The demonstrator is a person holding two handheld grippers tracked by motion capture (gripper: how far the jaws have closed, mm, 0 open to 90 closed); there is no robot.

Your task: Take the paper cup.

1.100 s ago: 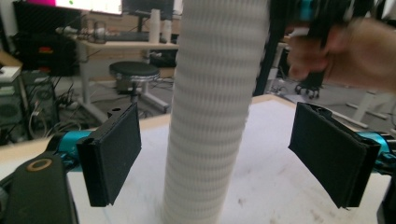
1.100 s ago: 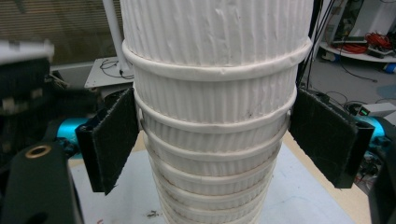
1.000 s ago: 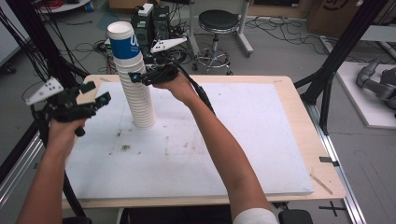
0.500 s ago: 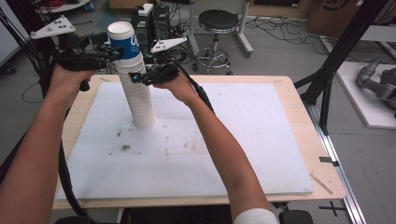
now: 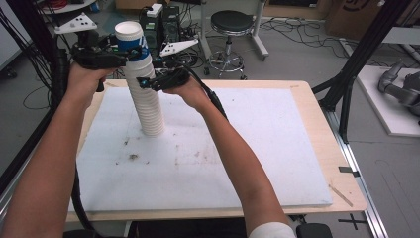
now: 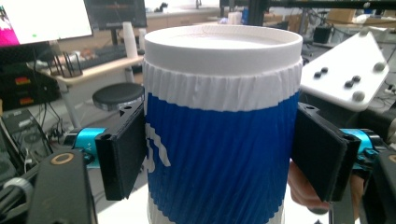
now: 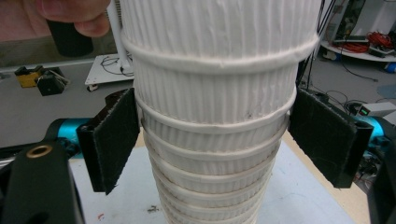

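High view: tall stack of cups upright on white board, left of centre. Left gripper at blue cup on top, jaws hugging both sides of it. Right gripper lower down, jaws pressed around white ribbed cups. Stool on floor behind table.

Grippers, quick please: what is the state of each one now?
Left gripper: shut on the blue cup topping the stack.
Right gripper: shut on the white cup stack lower down.
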